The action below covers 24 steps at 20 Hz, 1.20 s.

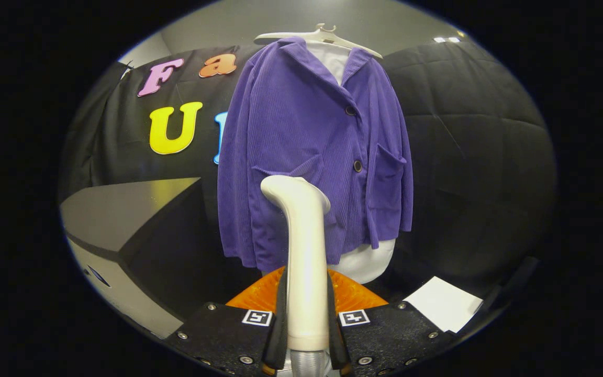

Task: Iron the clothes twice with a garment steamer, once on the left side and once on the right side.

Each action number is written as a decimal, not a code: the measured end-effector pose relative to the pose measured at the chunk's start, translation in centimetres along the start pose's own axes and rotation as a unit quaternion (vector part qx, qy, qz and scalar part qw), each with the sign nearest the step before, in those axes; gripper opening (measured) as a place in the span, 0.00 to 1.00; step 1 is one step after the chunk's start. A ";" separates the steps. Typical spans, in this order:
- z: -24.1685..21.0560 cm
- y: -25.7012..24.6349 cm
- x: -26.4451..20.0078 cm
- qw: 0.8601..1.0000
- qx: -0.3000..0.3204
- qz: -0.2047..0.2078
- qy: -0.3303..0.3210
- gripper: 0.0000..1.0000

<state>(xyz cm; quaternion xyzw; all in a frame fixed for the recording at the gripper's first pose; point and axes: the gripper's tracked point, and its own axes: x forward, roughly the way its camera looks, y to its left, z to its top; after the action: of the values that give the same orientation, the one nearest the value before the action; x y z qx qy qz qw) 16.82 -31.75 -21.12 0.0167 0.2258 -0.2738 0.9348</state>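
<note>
Gripping the garment steamer [306,262] by its pale handle, the gripper [306,335] is pinching it with both fingers pressed against its sides, and the steamer's bent head is pointing up at the purple corduroy jacket [301,146] just ahead. The jacket is hanging on a white hanger [317,35] over a white shirt [367,262] whose hem is peeking out beneath, and the steamer head is sitting low against the jacket's left front panel, near the pocket. By my reading the left-side pass is the step in hand, though whether the head is actually touching the cloth is hard to tell. The next move is calling for a steady stroke along that panel, then a shift across the buttons [357,165] to the right side. Below the fingers an orange ribbed object [354,296] is showing, with a white sheet [445,303] lying to its right. A dark box-like unit [134,220] is standing off to the left, and black quilted cloth [479,146] is lining the booth behind
</note>
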 end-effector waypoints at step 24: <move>10.1 -3.7 -9.6 0.989 0.039 -0.060 -0.132 0.32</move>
<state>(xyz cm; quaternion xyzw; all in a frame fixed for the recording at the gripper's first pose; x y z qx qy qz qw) 11.90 -31.59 -7.55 0.0036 0.0898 -0.3382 0.9368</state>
